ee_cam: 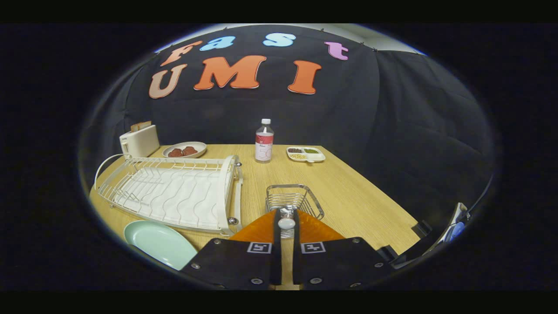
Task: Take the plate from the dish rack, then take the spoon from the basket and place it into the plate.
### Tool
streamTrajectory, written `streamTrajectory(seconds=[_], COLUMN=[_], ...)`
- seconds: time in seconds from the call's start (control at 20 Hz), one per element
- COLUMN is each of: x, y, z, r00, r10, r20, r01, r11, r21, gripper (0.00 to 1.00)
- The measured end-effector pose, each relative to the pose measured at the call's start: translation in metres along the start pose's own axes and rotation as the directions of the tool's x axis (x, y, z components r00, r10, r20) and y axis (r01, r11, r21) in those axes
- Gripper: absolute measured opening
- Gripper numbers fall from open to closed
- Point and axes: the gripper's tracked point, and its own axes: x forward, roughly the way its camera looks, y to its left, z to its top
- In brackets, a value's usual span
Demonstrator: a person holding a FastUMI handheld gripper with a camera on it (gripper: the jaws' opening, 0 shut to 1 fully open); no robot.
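Note:
My gripper (286, 220) hovers just in front of the wire basket (294, 199), its orange fingers (257, 230) drawn close together. They are shut on the spoon (286, 223), whose rounded white end shows between the tips with a bit of shiny metal above it. The pale green plate (159, 242) lies flat on the wooden table (357, 196), left of the fingers and in front of the white dish rack (174, 192). The rack holds no dishes.
At the back of the table stand a white toaster (139, 140), a dish with brown food (185, 150), a clear bottle (264, 140) and a divided snack tray (305, 153). The table's right edge runs diagonally near the gripper; a dark object (453, 226) sits beyond it.

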Motion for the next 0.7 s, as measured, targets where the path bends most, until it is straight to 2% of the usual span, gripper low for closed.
streamTrajectory(seconds=[0.15, 0.7], x=[-0.004, -0.063], y=[-0.006, 0.002], z=[0.007, 0.051], r00=[1.0, 0.995], r10=[-0.019, -0.008], r20=[0.014, 0.099], r01=[0.019, 0.009], r11=[1.0, 1.0], r21=[0.01, -0.012], gripper=[0.06, 0.06])
